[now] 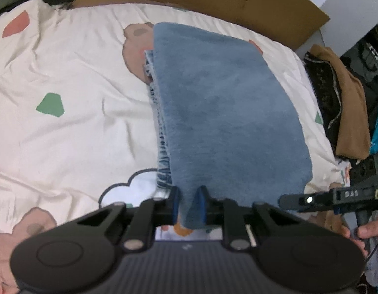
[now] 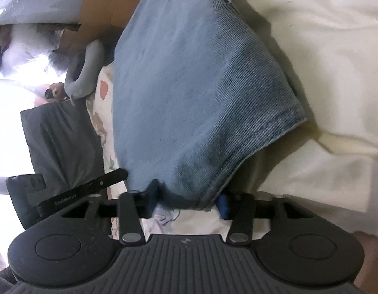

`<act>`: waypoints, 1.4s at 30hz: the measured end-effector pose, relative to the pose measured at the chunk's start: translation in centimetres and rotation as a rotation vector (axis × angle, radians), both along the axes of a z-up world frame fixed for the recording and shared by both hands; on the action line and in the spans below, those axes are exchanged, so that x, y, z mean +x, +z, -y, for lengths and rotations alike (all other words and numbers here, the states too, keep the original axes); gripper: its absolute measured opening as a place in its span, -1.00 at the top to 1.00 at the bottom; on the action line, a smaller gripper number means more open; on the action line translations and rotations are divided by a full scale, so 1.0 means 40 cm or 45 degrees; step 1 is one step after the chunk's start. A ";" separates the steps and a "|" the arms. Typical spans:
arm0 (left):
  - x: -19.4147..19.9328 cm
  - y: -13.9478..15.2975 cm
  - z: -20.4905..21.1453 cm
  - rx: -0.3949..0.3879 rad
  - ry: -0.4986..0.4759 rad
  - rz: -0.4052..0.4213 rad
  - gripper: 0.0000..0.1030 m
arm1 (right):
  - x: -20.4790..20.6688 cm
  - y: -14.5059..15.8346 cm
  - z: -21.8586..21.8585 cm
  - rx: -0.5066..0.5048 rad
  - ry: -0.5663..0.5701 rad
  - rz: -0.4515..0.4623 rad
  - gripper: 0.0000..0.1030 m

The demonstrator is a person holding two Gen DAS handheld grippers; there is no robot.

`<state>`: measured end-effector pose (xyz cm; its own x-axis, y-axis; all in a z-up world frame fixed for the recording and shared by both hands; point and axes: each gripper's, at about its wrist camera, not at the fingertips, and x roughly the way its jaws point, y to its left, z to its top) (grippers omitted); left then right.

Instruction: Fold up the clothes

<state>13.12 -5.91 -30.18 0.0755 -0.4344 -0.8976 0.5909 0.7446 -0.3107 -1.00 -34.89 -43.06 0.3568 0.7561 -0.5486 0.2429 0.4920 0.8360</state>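
The left hand-held gripper [image 1: 189,202] is clamped on the near edge of a blue denim garment, seemingly jeans [image 1: 220,103], and the right hand-held gripper [image 2: 187,199] pinches a hemmed corner of the same cloth between its blue pads. The denim stretches away ahead of both grippers, already doubled: beyond the left gripper's fingertips and to their left, lighter frayed layers peek out under the smooth top panel. It rests on a cream bedsheet printed with coloured shapes and cartoon figures [image 1: 66,78].

My judgement is that a fold is being carried or laid, with both near corners held. Whether the panel is being brought over or squared off after landing cannot be told. Any further move calls for keeping both corners level, so the top layer lands flush with the stacked edges below.

The left view alone shows the stacked layers, a brown cardboard sheet [image 1: 262,2] beyond the bed, and a brown-and-black pile of clothes [image 1: 345,103] off to the right. The right view alone shows the stitched hem [image 2: 257,142], the twill weave, and a person's grey sleeve [image 2: 88,71] to the far left.
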 end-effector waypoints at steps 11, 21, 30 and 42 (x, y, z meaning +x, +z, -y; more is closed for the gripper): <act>0.007 0.056 -0.018 0.092 0.000 -0.023 0.64 | -0.024 0.054 0.036 -0.020 0.024 -0.092 0.14; 0.058 0.284 -0.045 0.150 0.019 0.078 0.46 | -0.035 0.275 0.172 -0.168 -0.091 0.047 -0.23; 0.070 0.466 -0.052 0.218 0.041 0.183 0.37 | 0.005 0.442 0.182 -0.398 -0.084 0.166 -0.30; 0.078 0.619 -0.070 0.175 0.010 0.277 0.24 | 0.077 0.642 0.111 -0.799 0.103 0.305 -0.30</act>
